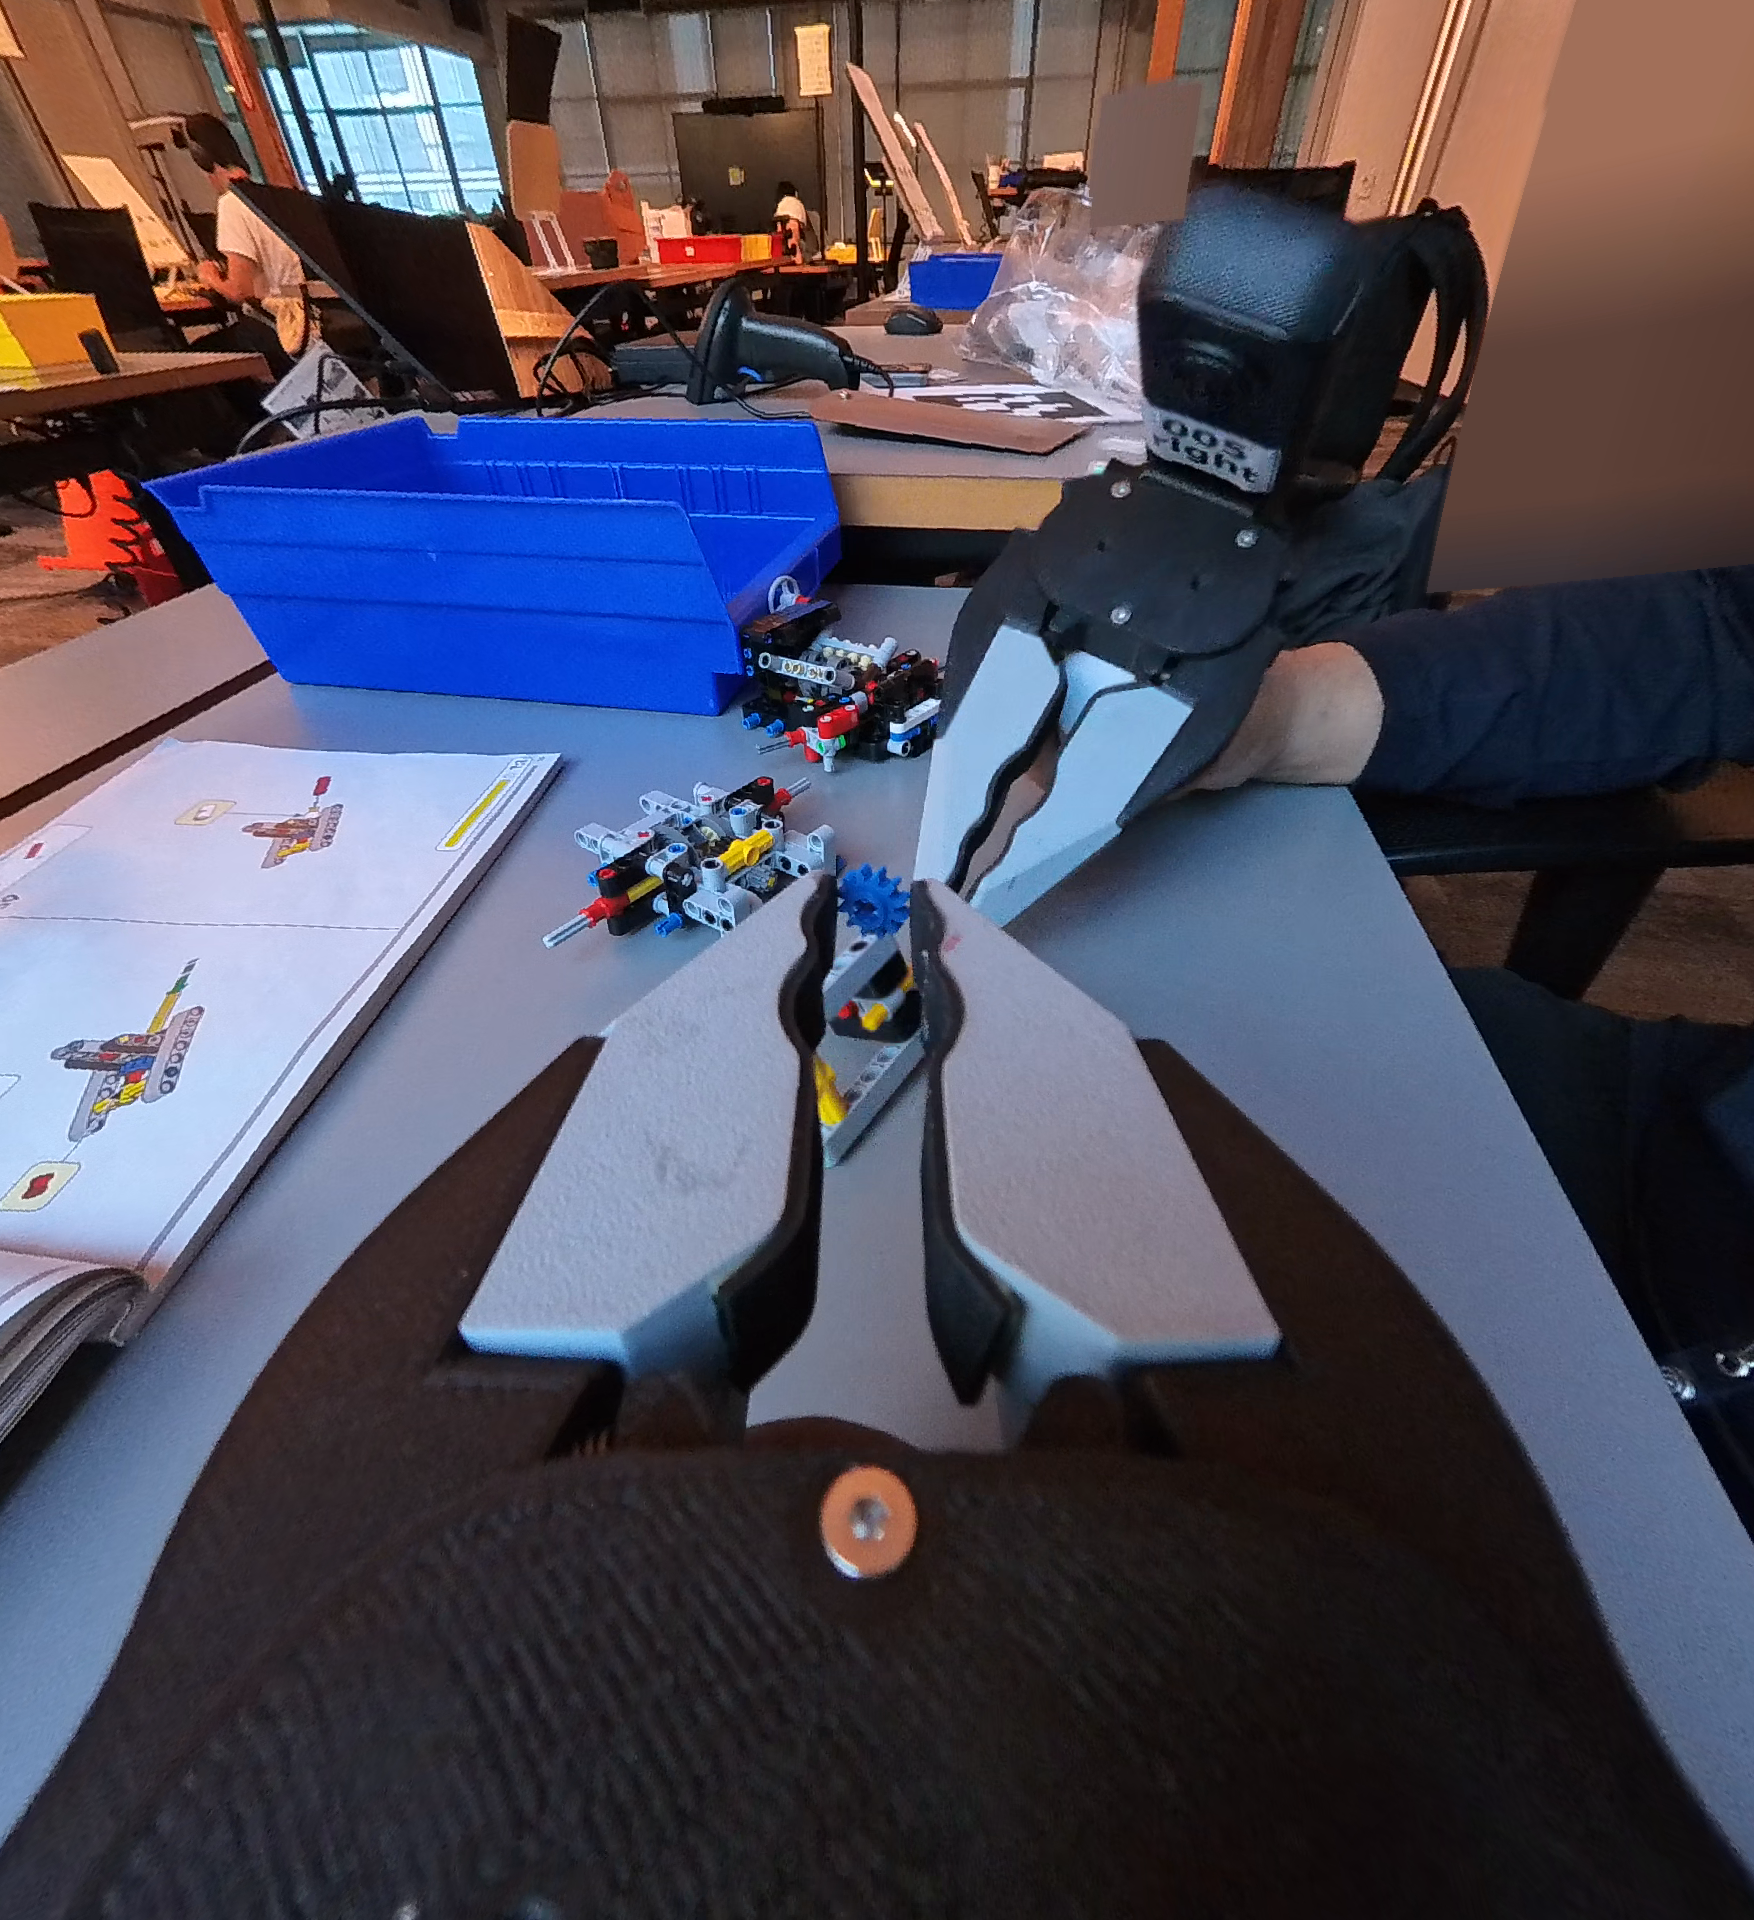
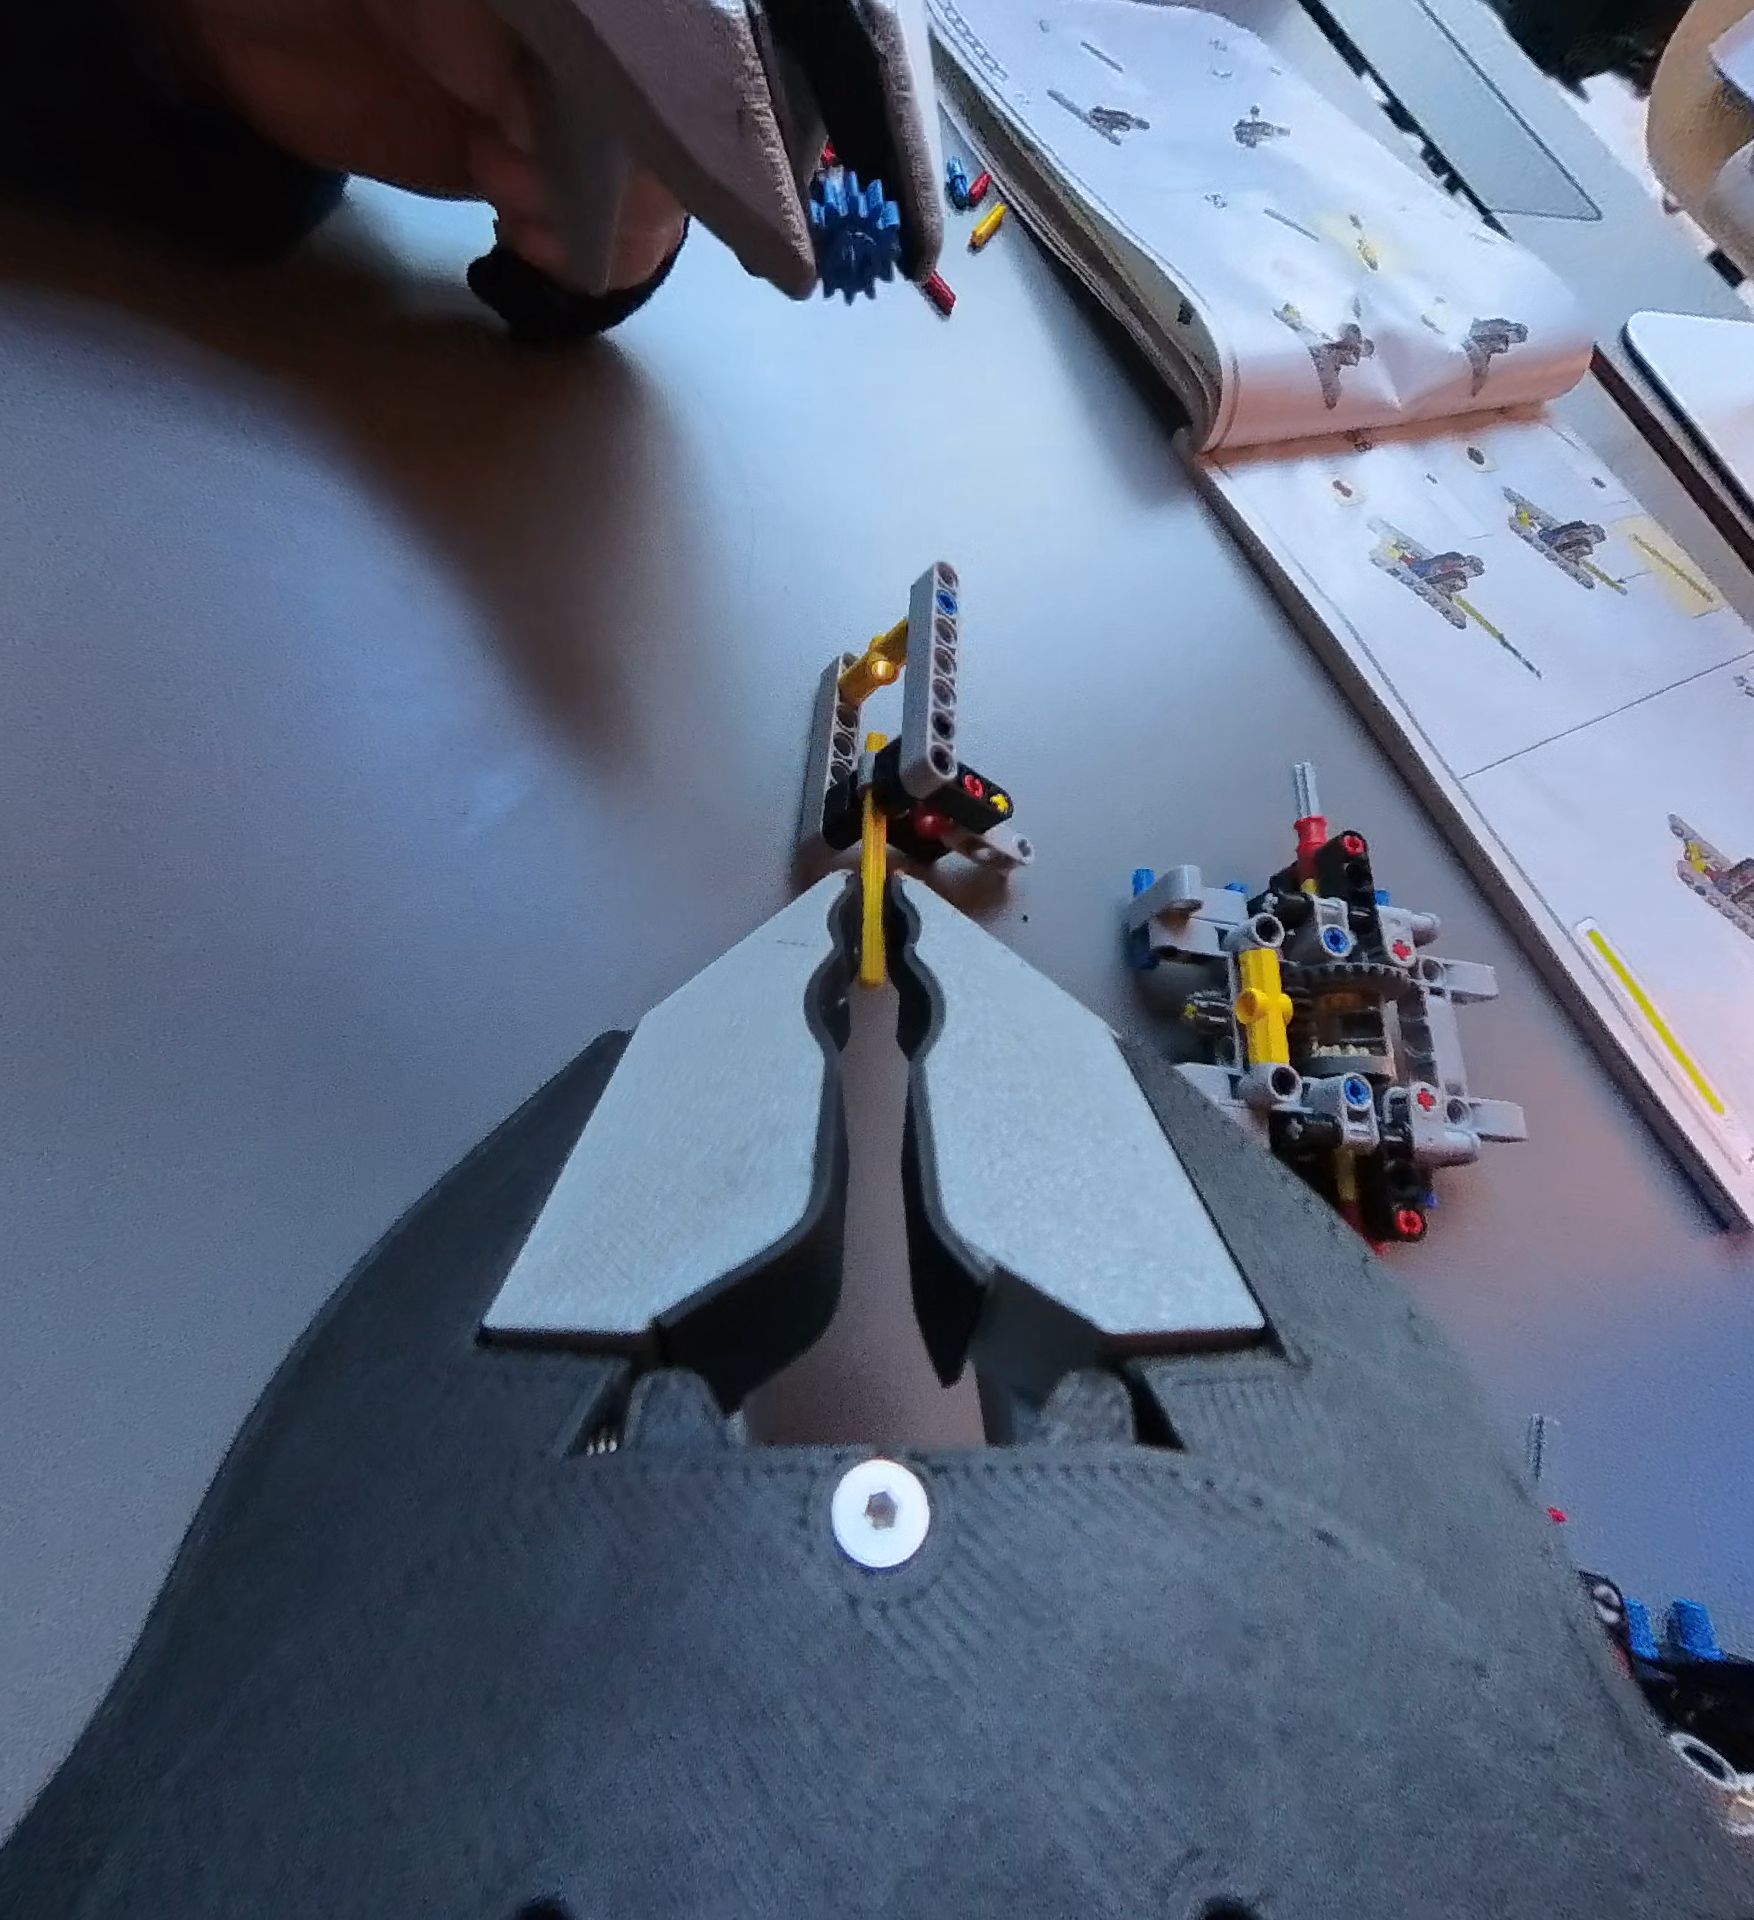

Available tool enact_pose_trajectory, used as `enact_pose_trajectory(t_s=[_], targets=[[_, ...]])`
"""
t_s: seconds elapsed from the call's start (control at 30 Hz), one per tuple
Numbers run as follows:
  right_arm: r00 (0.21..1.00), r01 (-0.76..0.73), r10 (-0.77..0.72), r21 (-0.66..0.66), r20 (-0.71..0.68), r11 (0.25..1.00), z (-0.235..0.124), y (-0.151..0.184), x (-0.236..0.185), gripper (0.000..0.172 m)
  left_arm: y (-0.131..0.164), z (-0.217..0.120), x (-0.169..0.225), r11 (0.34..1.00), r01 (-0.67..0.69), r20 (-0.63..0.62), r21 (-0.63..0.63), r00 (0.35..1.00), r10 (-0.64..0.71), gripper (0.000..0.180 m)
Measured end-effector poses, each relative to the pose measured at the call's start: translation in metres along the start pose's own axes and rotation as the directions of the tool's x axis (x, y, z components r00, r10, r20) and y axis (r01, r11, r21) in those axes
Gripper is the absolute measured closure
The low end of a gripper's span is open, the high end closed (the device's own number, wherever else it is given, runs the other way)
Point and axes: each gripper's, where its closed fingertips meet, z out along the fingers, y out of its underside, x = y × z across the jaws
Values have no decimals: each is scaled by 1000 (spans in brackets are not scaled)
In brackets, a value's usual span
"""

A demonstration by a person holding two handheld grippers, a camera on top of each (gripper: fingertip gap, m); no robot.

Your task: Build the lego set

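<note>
An open white instruction booklet (image 1: 177, 966) with printed building diagrams is seen at the left of the grey bench (image 1: 1268, 1091). Behind it stands a blue plastic bin (image 1: 499, 561), and just beside the bin's near corner lies a dense black, grey and red brick assembly (image 1: 842, 691). Nearer, a grey-framed geared brick module with a yellow connector (image 1: 707, 857) rests on the bench, well apart from the booklet.

The left gripper (image 1: 873, 904) is held above the bench with its jaws narrowly apart and pressed on a small blue toothed plastic gear (image 1: 871, 900) at the very fingertips. Below it lies a small frame of two grey holed beams joined by black and yellow pieces (image 2: 894, 727).

To the right, the right gripper (image 2: 871, 914) has its jaws nearly closed on a thin yellow plastic axle (image 2: 871, 904), whose far end reaches into the black block of that frame. The gear is clear of the axle, so the two are not yet joined.
</note>
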Motion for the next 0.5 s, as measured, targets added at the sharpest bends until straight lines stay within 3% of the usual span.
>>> enact_pose_trajectory(t_s=[0.5], targets=[[999, 35, -35, -5, 16, 999, 1, 1, -5, 171, 1, 1, 1, 1000, -3, -3, -6, 1000, 3, 170]])
